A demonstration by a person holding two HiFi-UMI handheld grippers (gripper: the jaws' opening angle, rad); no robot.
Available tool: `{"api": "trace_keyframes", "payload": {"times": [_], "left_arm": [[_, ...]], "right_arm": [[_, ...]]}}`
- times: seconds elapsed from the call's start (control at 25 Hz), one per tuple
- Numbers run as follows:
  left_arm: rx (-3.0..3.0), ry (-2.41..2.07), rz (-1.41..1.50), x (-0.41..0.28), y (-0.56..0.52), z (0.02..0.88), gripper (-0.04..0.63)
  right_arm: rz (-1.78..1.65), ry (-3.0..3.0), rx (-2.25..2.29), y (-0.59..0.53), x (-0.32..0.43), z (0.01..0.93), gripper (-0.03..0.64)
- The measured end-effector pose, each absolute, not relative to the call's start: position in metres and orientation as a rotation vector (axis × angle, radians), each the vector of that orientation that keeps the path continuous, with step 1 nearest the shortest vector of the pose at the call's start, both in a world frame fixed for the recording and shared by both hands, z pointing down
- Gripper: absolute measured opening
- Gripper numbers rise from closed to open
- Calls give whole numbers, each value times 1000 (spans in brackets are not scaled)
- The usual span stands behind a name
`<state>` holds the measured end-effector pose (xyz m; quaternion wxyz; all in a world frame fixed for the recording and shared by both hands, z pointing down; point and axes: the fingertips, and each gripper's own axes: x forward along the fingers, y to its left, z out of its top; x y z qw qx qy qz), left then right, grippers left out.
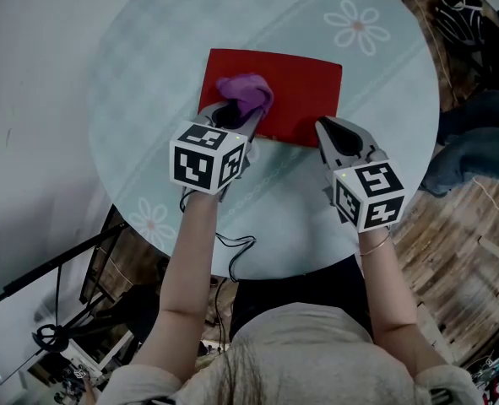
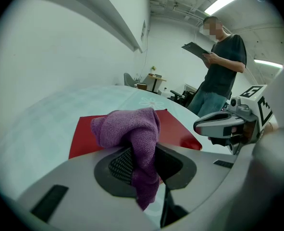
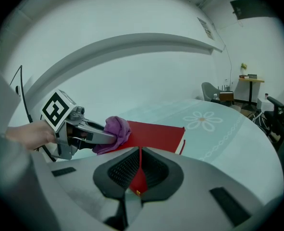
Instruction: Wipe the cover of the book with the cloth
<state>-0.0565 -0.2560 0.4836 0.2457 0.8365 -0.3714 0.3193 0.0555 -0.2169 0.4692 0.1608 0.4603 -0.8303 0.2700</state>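
head view: left claw (image 1: 235,112) grips one cloth (image 1: 249,91), right claw (image 1: 330,128) one book (image 1: 304,91).

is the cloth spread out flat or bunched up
Bunched up: the purple cloth is a crumpled wad pinched in the left gripper, over the red book.

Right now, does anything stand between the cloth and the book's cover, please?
Nothing visible does: the cloth in the left gripper lies on the book; the right gripper pinches only its near edge.
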Motion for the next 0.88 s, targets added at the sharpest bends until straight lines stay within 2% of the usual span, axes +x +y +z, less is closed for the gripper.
{"api": "trace_keyframes", "payload": {"times": [0.88], "left_arm": [[2314, -926, 870, 39, -232, 485, 110]], "right_arm": [[790, -2353, 1347, -197, 128, 474, 25]]}}
